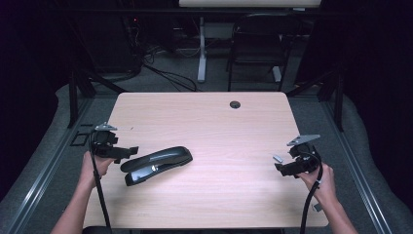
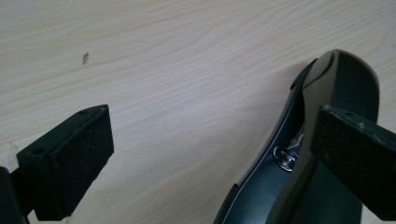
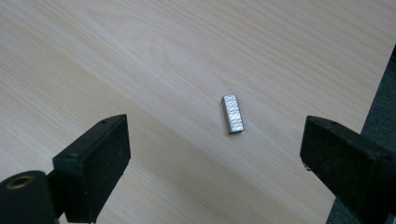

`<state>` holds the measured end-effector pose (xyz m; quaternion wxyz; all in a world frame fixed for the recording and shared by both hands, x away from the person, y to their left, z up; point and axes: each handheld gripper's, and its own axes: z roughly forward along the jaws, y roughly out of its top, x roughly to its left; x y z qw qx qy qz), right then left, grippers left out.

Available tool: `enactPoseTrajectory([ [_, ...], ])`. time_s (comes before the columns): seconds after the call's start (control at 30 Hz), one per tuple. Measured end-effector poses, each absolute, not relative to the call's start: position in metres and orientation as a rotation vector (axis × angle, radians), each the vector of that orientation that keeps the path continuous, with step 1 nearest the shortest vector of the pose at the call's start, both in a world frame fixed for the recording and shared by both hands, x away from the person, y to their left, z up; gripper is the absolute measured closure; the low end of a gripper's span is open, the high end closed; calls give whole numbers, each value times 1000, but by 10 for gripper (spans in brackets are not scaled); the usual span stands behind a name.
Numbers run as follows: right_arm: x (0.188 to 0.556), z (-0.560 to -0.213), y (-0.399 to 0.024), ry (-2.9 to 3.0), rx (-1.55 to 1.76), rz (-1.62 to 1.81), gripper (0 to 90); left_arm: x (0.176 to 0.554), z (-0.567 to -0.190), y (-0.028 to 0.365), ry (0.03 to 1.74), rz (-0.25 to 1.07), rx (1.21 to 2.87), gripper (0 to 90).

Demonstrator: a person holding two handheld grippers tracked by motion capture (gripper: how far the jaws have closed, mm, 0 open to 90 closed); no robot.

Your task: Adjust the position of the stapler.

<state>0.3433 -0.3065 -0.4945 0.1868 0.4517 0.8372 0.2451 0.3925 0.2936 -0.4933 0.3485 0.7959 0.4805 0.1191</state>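
Two spread tools over a stapler and a block of staples on the counter [image 1: 204, 122].

The left tool [image 1: 127, 152] hangs with jaws wide apart and nothing between them; the black stapler [image 1: 157, 165] lies just beside its right jaw, on its side. The right tool [image 1: 280, 168] is likewise spread and empty, and the small silver staple strip [image 3: 232, 114] lies flat on the counter just ahead, between its jaws' lines.
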Motion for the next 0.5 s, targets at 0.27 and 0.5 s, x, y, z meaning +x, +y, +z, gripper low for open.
enactPoseTrajectory([
  [0.27,343,-493,-304,2373,1256,690,81,386,-487,285,1168,257,2090,0],
  [0.5,344,-495,-302,2390,1260,678,73,383,-484,276,1104,207,2126,0],
])
